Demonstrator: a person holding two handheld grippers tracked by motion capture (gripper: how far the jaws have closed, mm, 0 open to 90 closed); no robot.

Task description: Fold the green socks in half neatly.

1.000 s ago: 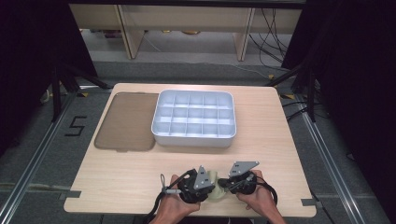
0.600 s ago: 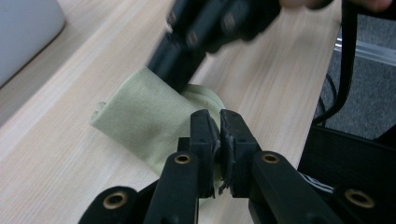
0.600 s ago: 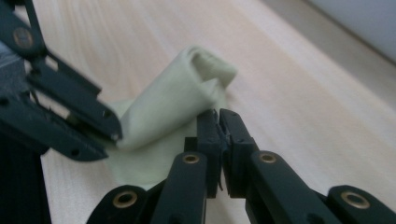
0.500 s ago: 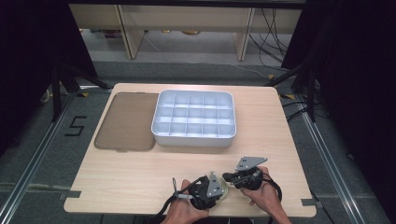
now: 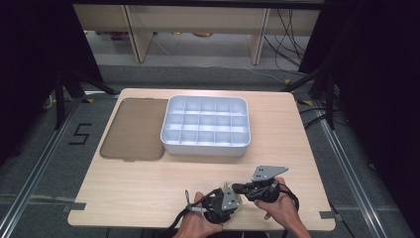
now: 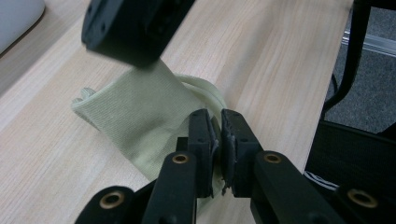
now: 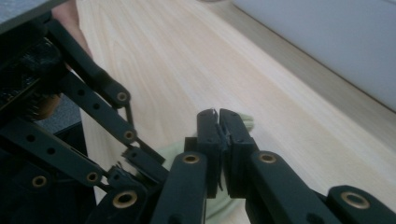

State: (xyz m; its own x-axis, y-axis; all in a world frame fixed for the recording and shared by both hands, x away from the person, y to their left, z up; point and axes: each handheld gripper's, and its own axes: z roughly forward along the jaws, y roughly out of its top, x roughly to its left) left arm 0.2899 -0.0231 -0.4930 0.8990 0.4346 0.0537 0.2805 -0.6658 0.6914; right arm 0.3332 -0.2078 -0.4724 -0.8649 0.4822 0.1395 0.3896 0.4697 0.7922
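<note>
At the near edge of the table [image 5: 148, 188], both grippers work on one pale green sock [image 6: 135, 116], probably folding or straightening it before it is put away.

The left gripper [image 6: 219, 126] has its jaws pressed together on the sock's near edge: the knit runs up between the pads, and the rest of the sock spreads ahead and to the left of its tips, lying flat on the wood. Its cuff curls just beyond the jaw tips.

Above and ahead of the left gripper hangs the right gripper [image 7: 219, 122]. Its jaws are also pinched shut, with a thin bit of green fabric showing between and below them, so it seems to hold the sock's other end. The left gripper's linkage sits close on its left.

Well ahead of both grippers stand the white tray [image 5: 205, 126] of empty compartments and the brown lid [image 5: 131, 129] beside it.

The step in hand looks like a two-point grip on the sock. The next move, I judge, calls for both grips to hold while one end is brought over the other, or for both to lift together toward a compartment, without the fabric slipping from either pinch.
</note>
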